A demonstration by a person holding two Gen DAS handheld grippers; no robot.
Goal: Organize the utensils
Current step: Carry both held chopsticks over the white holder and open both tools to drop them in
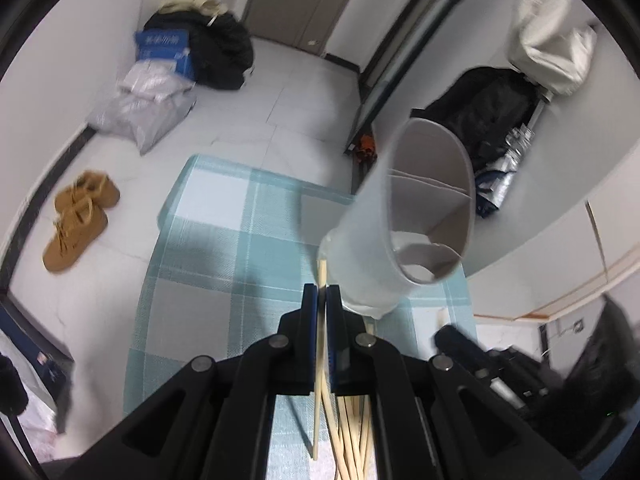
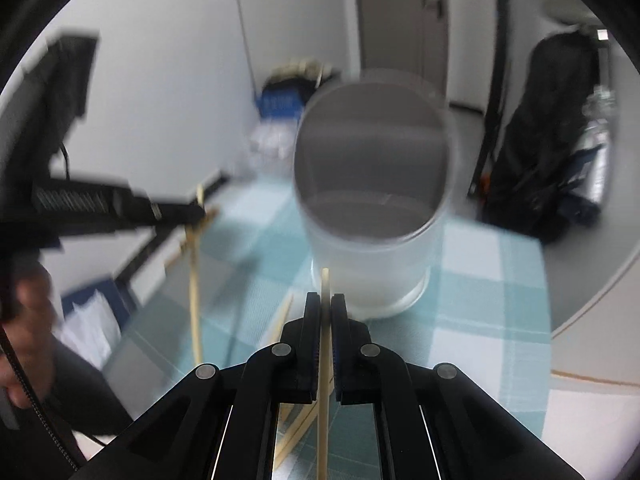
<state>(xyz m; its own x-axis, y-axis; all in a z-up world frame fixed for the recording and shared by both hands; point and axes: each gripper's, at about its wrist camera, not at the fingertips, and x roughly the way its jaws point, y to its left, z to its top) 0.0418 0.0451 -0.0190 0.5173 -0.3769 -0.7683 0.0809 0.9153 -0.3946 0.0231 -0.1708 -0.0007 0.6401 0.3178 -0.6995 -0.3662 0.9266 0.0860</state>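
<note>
A frosted white utensil holder point(image 1: 372, 240) with inner dividers stands on the blue-checked tablecloth point(image 1: 208, 240). My left gripper point(image 1: 322, 292) is shut on a pale wooden chopstick point(image 1: 319, 360), whose tip reaches the holder's base. Several loose chopsticks point(image 1: 352, 440) lie under the gripper. In the right wrist view my right gripper point(image 2: 326, 300) is shut on another chopstick point(image 2: 325, 280), just in front of the holder point(image 2: 372, 248). At the left of that view the left gripper point(image 2: 176, 212) holds its chopstick point(image 2: 195, 280) above the cloth. More chopsticks point(image 2: 294, 428) lie below.
The table ends a short way beyond the holder, with tiled floor past it. Brown shoes point(image 1: 80, 216), plastic bags point(image 1: 148, 108) and dark clothing point(image 1: 224, 52) lie on the floor. A black bag point(image 2: 552, 140) stands at the right. A person's hand point(image 2: 28, 320) shows at the left.
</note>
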